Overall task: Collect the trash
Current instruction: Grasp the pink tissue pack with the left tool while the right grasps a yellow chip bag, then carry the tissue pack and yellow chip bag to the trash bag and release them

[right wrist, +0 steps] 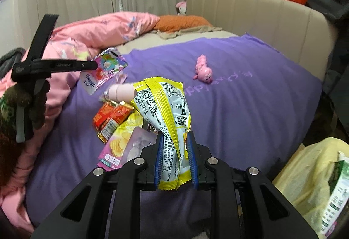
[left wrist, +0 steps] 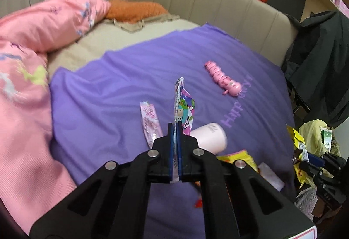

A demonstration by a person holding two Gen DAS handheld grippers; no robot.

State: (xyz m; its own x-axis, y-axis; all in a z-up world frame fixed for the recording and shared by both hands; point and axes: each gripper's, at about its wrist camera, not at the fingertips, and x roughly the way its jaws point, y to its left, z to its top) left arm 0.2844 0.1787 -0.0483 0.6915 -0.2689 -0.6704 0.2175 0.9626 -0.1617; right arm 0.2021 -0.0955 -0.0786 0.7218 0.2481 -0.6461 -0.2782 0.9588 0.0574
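The left gripper (left wrist: 174, 127) is pinching a colourful wrapper (left wrist: 182, 106) that is sticking up past its fingertips. The right gripper (right wrist: 175, 140) is clamping a yellow snack bag (right wrist: 168, 112) above the purple sheet (right wrist: 250, 112), with more wrappers (right wrist: 113, 121) lying just left.

The left gripper (left wrist: 174, 127) tilts downward with its blue pads pressed tight on a colourful wrapper (left wrist: 182, 108). The right gripper (right wrist: 175, 143) also angles downward, its pads clamped on a yellow snack bag (right wrist: 168, 108) standing up between them.
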